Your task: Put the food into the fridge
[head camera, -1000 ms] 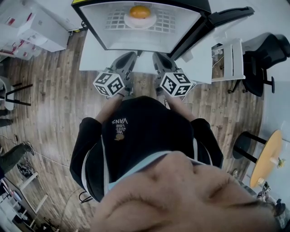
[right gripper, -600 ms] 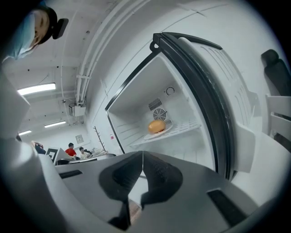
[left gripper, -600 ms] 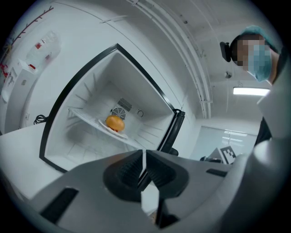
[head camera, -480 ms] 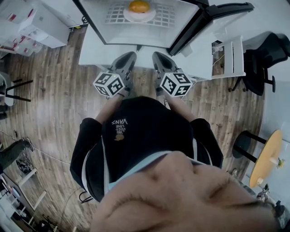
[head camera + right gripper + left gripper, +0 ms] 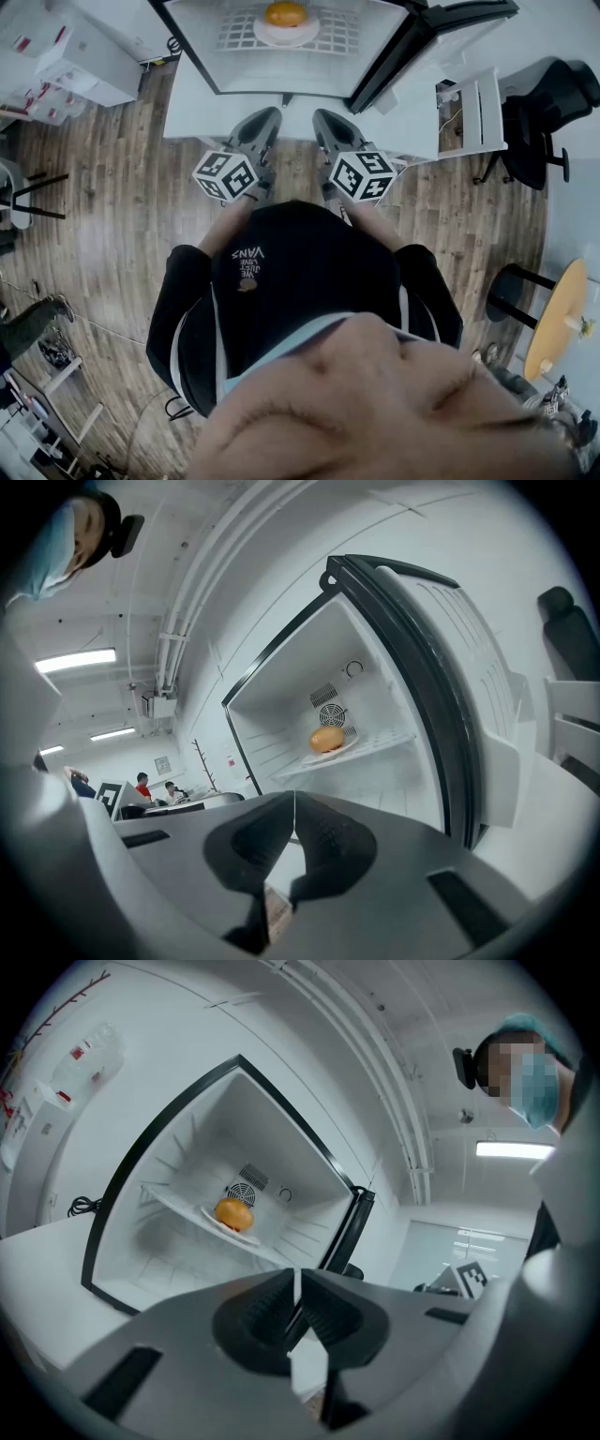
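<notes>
- The fridge (image 5: 202,56) is standing open on a white counter (image 5: 197,112), with its door (image 5: 441,23) swinging out to the right in the head view.
- The food (image 5: 284,13), a round orange piece (a bun or a fruit, I cannot tell which), is already sitting inside the fridge on a white plate (image 5: 309,36), which is resting on the wire shelf (image 5: 234,37).
- Both gripper views are showing the same food (image 5: 234,1213) (image 5: 326,739) on the shelf in front of the small round fan grille at the back wall.
- The left gripper (image 5: 268,116) is pointing towards the fridge from just in front of the counter; its jaws are pressing together with nothing between them (image 5: 296,1288).
- The right gripper (image 5: 325,116) is hanging beside it, apart from it and parallel; its jaws are likewise lying closed on nothing (image 5: 292,819).
- Neither gripper is touching the fridge, the plate or the food.
- The person in a dark top (image 5: 300,281) is standing on the wooden floor (image 5: 112,234), holding both grippers out ahead.
- An office chair (image 5: 553,112) is standing off to the right.
</notes>
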`<state>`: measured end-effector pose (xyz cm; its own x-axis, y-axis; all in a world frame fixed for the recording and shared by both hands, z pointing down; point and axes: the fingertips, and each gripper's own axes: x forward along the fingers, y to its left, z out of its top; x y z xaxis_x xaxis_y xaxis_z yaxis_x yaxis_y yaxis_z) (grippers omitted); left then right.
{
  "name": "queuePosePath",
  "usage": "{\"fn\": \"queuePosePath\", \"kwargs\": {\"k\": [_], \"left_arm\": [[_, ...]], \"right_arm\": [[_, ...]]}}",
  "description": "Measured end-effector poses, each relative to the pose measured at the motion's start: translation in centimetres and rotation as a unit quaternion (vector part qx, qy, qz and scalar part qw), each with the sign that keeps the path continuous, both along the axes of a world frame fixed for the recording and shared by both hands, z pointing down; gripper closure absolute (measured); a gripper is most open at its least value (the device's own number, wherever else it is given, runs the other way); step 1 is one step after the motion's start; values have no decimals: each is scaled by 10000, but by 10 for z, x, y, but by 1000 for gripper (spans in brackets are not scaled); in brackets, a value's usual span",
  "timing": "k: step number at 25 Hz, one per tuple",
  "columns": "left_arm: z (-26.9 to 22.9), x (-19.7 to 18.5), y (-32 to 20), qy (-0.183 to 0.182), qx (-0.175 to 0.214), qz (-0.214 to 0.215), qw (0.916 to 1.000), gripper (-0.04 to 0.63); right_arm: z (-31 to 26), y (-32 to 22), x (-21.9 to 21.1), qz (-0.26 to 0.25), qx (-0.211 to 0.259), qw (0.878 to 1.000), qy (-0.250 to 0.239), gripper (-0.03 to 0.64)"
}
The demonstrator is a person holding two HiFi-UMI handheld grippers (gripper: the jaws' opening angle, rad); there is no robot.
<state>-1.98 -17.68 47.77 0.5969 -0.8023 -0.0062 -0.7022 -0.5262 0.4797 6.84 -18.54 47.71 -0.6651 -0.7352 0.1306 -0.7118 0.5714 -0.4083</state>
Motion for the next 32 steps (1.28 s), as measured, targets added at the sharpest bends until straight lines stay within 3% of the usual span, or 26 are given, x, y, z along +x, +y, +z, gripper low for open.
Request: {"fn": "queuePosePath", "kwargs": {"k": [20,32], "left_arm": [[-7,-19,25,-82,30,479,9988,563],[-6,-37,36,-418,125,460,9980,565]], "right_arm": [[-7,32,-18,472,33,9988,135,604],[-7,39,-27,580,140,9974,397,604]]}}
